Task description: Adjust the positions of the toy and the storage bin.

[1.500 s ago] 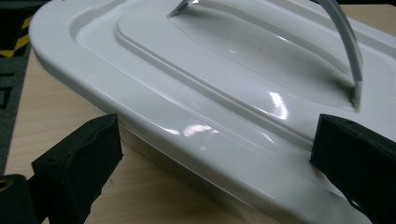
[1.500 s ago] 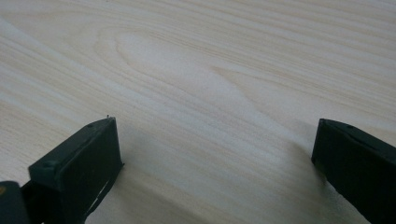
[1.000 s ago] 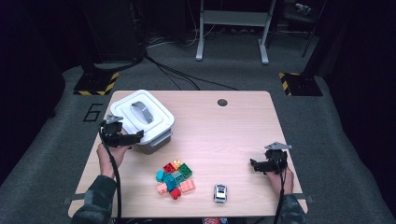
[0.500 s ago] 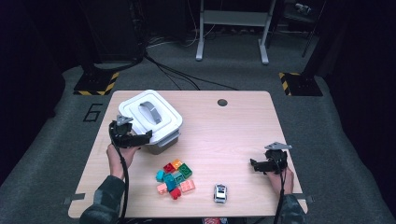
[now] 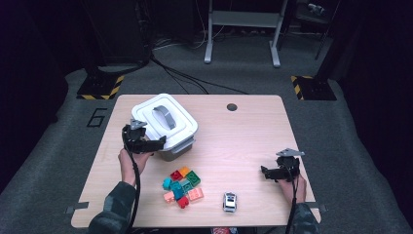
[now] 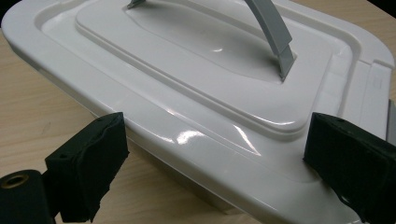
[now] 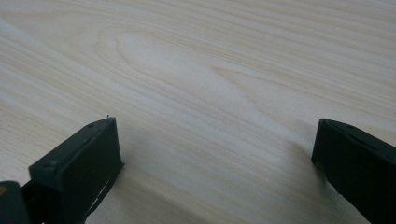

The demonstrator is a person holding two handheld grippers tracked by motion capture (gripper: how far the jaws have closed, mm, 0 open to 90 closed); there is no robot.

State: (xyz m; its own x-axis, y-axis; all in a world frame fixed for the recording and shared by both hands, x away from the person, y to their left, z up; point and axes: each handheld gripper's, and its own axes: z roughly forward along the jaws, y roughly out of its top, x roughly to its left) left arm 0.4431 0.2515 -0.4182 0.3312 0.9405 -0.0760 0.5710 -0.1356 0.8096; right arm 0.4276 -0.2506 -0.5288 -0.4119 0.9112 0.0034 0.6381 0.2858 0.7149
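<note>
Two hand-held grippers, two very different jobs here. At left of centre in the high view, the left hand-held gripper [image 5: 158, 143] sits at the near edge of the white plastic lidded box with the grey arched handle [image 5: 164, 123], jaws spread wide and straddling the lid rim [image 6: 196, 140], likely lining up a grip to lift it. At lower right, the right hand-held gripper [image 5: 267, 172] rests on the pale wooden worktop [image 5: 243, 136], jaws parted around nothing, apparently parked clear of the coloured toy bricks [image 5: 182, 185].
</note>
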